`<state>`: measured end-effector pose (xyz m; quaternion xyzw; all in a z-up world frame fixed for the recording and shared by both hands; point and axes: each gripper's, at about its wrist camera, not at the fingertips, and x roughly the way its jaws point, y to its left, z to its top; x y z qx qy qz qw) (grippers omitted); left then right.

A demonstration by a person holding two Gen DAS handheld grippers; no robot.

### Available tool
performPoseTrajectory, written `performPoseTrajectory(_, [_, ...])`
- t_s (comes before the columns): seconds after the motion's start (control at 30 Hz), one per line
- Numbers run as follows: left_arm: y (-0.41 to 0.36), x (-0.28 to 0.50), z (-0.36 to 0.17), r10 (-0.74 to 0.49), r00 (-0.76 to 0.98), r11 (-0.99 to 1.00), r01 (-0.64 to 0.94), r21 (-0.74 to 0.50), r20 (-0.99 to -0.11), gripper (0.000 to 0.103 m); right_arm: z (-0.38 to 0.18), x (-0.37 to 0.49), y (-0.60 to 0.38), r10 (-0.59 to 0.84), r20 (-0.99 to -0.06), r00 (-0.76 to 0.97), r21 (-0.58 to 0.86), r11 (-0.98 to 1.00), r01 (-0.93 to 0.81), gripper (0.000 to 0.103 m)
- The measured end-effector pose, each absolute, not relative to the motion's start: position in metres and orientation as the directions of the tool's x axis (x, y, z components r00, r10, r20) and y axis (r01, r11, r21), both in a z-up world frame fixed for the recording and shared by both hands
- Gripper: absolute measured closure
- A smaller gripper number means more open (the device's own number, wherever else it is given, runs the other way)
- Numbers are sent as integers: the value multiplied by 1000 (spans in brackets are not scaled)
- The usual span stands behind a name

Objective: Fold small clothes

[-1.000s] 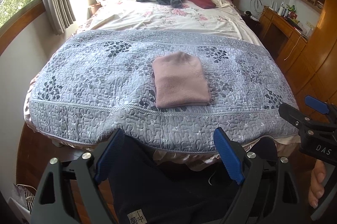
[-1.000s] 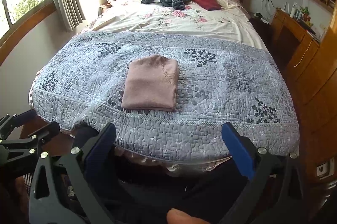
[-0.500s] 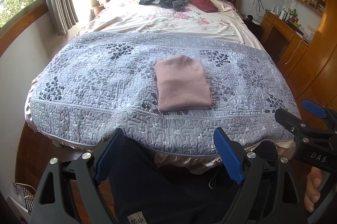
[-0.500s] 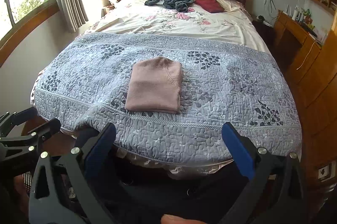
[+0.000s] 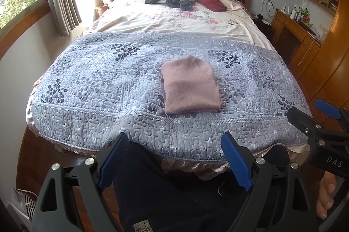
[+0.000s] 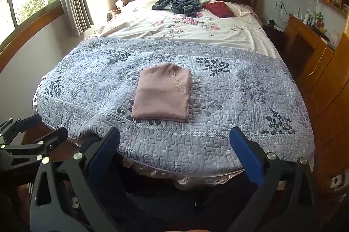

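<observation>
Two grippers, left (image 5: 175, 159) and right (image 6: 177, 153), jaws spread empty, folded pink garment (image 5: 190, 84) well ahead

Readable lettering — one mark only
White letters "DAS" stand on the black body of the right tongs (image 5: 327, 111) — a small tag on dark fabric below is illegible.

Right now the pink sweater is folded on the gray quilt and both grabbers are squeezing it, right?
Not quite. The pink sweater is folded on the gray quilt, but both wrist views show the left gripper and right gripper open, back at the bed's foot, touching nothing.
</observation>
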<state>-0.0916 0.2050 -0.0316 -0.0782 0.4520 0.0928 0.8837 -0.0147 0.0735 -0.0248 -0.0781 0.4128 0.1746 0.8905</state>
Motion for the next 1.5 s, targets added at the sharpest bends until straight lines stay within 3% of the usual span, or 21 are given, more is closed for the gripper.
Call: performPoseTrajectory(1.5, [198,-88,-33,97,565,973,-227,-42,-819,16,-31,-9,70,238,-766,597,10,933,-359,3])
